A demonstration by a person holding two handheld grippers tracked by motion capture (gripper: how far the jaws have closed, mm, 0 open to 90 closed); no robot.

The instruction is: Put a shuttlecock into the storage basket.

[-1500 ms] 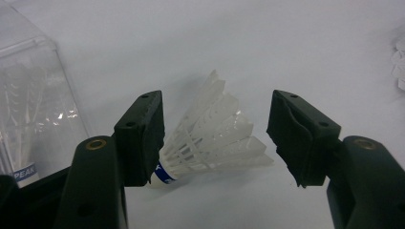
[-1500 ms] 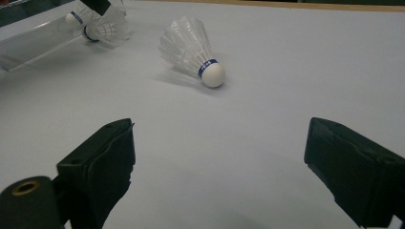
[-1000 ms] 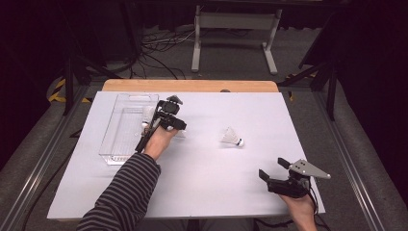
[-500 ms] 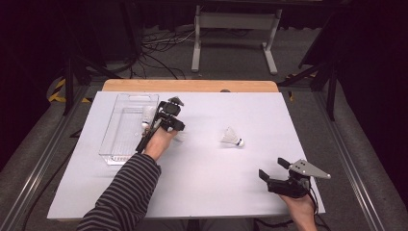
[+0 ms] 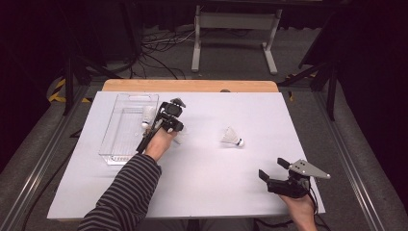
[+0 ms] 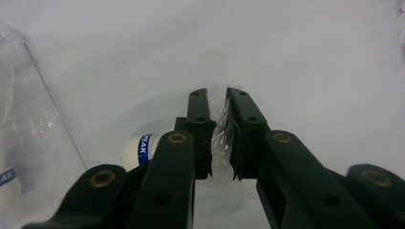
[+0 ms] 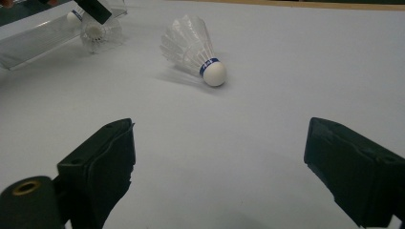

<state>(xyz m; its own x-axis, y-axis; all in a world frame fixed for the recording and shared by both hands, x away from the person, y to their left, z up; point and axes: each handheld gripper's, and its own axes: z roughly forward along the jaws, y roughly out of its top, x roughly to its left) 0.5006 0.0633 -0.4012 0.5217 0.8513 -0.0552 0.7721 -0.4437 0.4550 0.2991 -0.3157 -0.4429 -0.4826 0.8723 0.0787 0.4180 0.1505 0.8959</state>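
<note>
Right gripper [image 5: 284,169] rests at the near right edge of the counter [image 5: 207,192], jaws spread wide with nothing between them, pointing at the loose shuttlecock [image 5: 232,137] lying on its side mid-counter, well apart from it; that one has a white feather skirt, a rounded cork nose and a blue band; light and cone-shaped, so my guess is it rolls in an arc or skids if nudged off-centre by one pad.

Left gripper [image 5: 166,122] farther off, beside the clear tray [image 5: 111,149]; its jaws have just been closing and now pinch the skirt of a second shuttlecock [image 6: 143,150], cork nose with blue band poking out to the left of the jaws; feathers look squeezed between the black pads [image 6: 198,143].

Risks, as I judge them: grip is on thin feathers not the cork, so they could crush, bend or slip out on lifting; tray is light thin clear plastic with a raised rim, so a bump from the gripper could shove it; a third shuttlecock [image 5: 147,115] already lies in the tray and could get knocked on the drop.
</note>
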